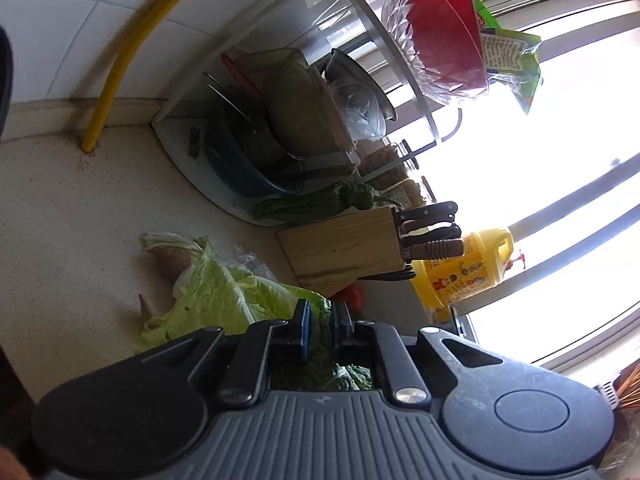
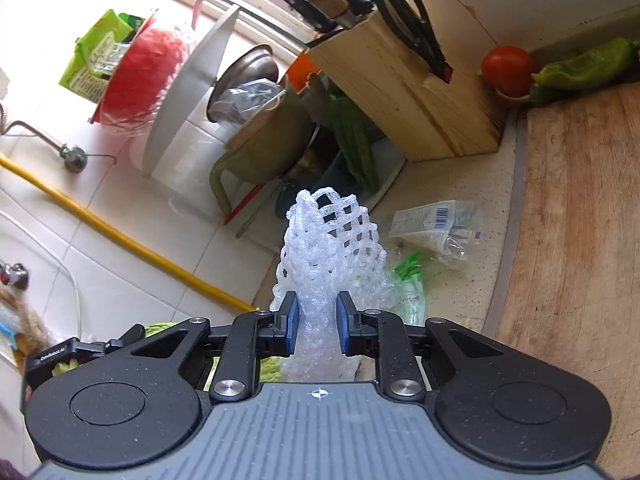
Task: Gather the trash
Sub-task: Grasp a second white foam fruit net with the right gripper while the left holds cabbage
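A: Netting [image 2: 328, 248] is sitting squeezed between the blue pads [image 2: 291, 326] of the right gripper [image 2: 317, 326], isn't it?

B: Yes, the white foam fruit net is being pinched near its lower end, so the open mesh is standing up ahead of the jaws and clear of the counter [image 2: 460, 292]. Gripping it low is probably keeping the soft stuff from slipping out.

A: And the left gripper [image 1: 320, 330]?

B: Its jaws are standing narrow, with dark green leaf [image 1: 320, 340] showing in the slit between them. It is likely holding a scrap of that leaf, though the shadow there is making it hard to tell grip from background.

A: What trash is lying loose?

B: A clear plastic wrapper with a barcode [image 2: 436, 228] is lying on the counter just beside the wooden cutting board [image 2: 576, 248], and a green-printed bag [image 2: 408, 280] is sitting near it, partly behind the netting. Pale cabbage leaves [image 1: 216, 288] are lying on the counter in front of the knife block [image 1: 340, 244].

A: So both hands are occupied.

B: Seemingly; I'd judge both loads need dropping off before the wrapper is being picked up.
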Available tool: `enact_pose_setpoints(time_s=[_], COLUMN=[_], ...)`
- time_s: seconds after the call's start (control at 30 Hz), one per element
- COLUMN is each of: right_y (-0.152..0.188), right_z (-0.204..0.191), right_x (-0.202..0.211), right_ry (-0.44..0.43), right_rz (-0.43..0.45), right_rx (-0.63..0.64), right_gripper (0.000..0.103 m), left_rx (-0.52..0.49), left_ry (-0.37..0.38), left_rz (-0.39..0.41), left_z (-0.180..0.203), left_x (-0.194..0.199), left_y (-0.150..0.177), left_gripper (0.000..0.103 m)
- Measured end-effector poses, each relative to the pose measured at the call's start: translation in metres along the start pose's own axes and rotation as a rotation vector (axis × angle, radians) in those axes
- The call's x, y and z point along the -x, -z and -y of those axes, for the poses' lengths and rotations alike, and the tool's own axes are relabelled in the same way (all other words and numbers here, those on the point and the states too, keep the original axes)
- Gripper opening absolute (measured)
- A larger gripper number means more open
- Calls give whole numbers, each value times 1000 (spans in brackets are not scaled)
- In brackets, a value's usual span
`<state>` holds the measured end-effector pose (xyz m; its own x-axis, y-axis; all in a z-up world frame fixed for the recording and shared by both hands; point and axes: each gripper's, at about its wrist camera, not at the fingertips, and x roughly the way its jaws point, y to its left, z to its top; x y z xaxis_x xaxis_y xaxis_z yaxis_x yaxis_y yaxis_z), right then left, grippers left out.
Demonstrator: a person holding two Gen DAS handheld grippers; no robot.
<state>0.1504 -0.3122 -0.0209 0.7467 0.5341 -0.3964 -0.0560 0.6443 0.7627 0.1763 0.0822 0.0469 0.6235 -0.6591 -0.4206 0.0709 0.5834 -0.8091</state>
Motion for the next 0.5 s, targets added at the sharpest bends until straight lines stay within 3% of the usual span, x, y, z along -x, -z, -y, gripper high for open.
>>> enact_pose_setpoints(time_s=[0.1, 0.23, 0.5], right_y=[-1, -3, -8], right_z=[-1, -10, -26], right_x=[2, 4, 2], right_ry=[-3, -18, -45], right_rz=[-11, -20, -42], right_rx=[12, 64, 144], right_gripper=[26, 26, 26], left_rx=[-55, -56, -100], left_ry=[-49, -65, -111], left_rz=[15, 25, 130], left_z=[9, 11, 21], left_x=[2, 5, 27], left_y=[7, 14, 22], left_gripper=[9, 9, 7])
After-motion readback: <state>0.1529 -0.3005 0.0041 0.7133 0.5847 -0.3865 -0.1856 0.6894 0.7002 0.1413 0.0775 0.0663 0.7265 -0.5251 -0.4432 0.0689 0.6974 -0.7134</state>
